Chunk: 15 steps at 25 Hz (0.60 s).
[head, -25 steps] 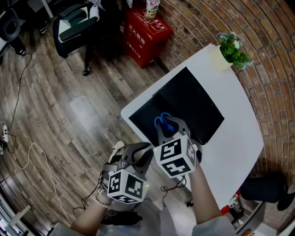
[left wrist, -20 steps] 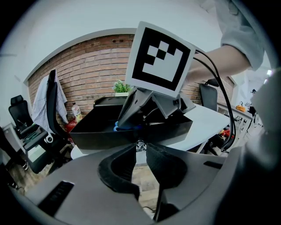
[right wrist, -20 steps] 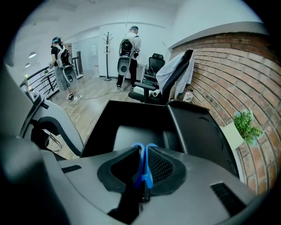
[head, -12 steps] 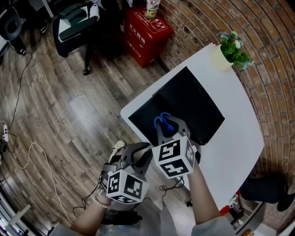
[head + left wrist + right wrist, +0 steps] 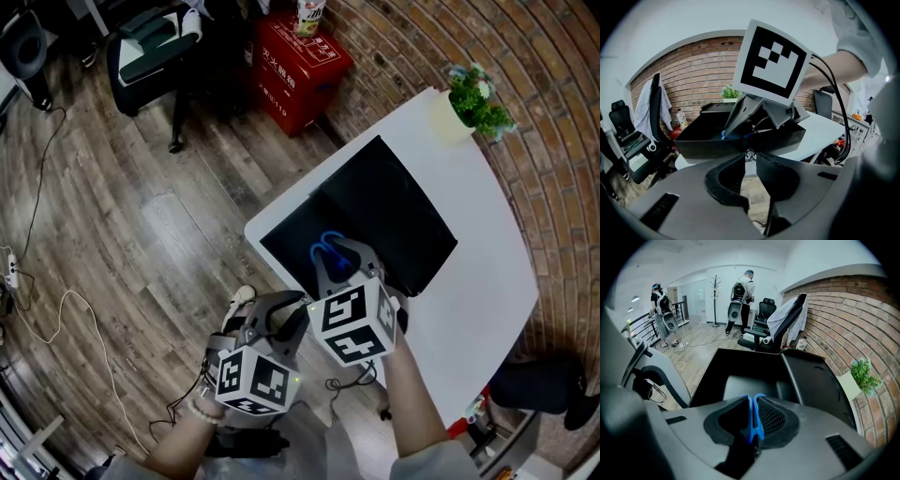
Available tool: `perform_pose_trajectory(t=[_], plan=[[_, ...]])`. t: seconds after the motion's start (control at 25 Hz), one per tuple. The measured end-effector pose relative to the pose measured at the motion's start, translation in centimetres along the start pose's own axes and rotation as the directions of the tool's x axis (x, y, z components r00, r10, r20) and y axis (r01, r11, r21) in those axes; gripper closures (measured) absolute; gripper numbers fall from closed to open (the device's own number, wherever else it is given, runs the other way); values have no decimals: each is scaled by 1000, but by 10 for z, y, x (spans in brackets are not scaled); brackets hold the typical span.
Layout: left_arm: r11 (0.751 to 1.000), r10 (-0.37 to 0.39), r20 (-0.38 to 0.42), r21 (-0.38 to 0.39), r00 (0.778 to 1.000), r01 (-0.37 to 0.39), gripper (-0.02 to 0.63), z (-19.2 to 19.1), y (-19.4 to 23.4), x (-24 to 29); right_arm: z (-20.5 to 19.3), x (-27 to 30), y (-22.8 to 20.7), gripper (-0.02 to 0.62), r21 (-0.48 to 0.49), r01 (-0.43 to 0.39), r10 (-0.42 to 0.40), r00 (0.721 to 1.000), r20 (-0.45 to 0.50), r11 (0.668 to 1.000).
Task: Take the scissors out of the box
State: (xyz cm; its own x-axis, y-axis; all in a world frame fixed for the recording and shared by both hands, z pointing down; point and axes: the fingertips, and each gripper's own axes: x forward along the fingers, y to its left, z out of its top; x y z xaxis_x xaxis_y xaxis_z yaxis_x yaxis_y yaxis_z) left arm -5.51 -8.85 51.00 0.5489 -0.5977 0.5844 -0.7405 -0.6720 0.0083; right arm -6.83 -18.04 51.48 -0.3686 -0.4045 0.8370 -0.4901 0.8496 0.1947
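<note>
The blue-handled scissors (image 5: pixel 325 248) are over the open black box (image 5: pixel 287 236) on the white table (image 5: pixel 469 244). My right gripper (image 5: pixel 342 260) is shut on them. In the right gripper view the blue scissors (image 5: pixel 753 422) are clamped between the pads of the right gripper (image 5: pixel 753 399), above the box's inside (image 5: pixel 740 380). My left gripper (image 5: pixel 281 317) hangs off the table's near edge, beside the box. In the left gripper view the left gripper (image 5: pixel 748 156) is shut with nothing in it, facing the box wall (image 5: pixel 703 143) and the right gripper's marker cube (image 5: pixel 771 61).
The box's lid (image 5: pixel 394 211) lies open toward the wall. A potted plant (image 5: pixel 476 98) stands at the table's far corner. On the wooden floor are a red case (image 5: pixel 298 61), an office chair (image 5: pixel 150 47) and cables (image 5: pixel 56 309). Two people (image 5: pixel 740 294) stand far off.
The right gripper has shifted slightly with the scissors in it. The left gripper has barely moved.
</note>
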Motion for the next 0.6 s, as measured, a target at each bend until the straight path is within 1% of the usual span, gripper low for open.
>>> perform_pose_trajectory(t=[0.24, 0.36, 0.48, 0.6], plan=[[1000, -4, -1, 0, 1000, 4, 522, 0, 1, 2, -5, 8, 0, 535, -16, -13, 12, 1000, -20, 1000], [1000, -6, -1, -1, 1000, 6, 520, -1, 2, 2, -4, 9, 0, 535, -21, -8, 8, 1000, -8, 1000], [1000, -9, 0, -6, 1000, 9, 520, -2, 2, 1, -3, 8, -2, 524, 25, -11, 10, 1000, 26, 1000], [1000, -8, 2, -13, 1000, 8, 520, -2, 3, -1, -2, 6, -3, 525, 109, -17, 9, 998, 68, 994]])
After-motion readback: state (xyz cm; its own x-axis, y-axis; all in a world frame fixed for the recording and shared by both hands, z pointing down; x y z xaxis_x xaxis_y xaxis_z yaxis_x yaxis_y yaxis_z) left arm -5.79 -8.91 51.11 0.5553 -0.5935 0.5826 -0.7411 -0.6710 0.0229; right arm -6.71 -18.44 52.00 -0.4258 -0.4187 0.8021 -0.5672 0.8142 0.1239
